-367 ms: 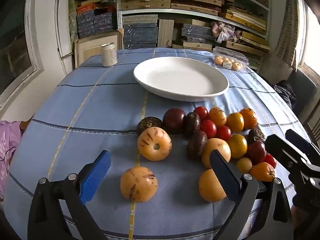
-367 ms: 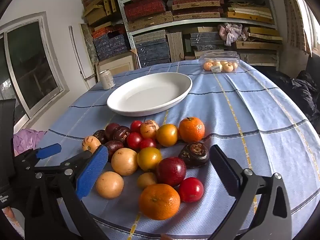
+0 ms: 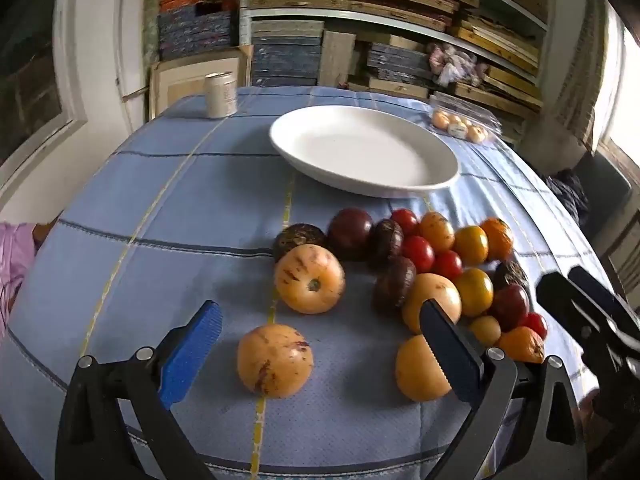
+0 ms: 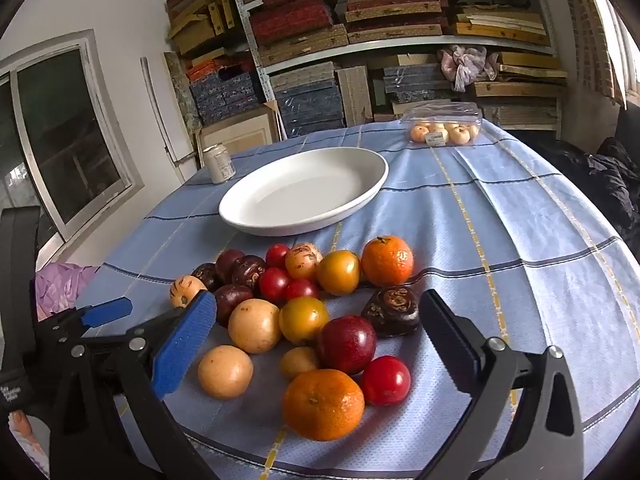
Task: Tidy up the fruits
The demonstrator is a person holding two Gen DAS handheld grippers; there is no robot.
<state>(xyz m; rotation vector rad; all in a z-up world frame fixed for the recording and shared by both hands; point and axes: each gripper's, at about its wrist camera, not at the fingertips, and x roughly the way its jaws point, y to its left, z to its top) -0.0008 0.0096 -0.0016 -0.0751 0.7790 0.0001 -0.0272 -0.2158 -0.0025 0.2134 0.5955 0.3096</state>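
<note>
Fruits are heaped on the cloth just ahead of both grippers, none yet moved to the plate at 12 o'clock beyond. Left gripper and right gripper are held spread wide and empty, so the first pick is judged pending: the near orange at 6 o'clock should be straddled and pinched.

Table covered by blue checked tablecloth. Directly on it: empty white oval dish, drink can, clear lidded fruit punnet, loose cluster of mixed fruit.
</note>
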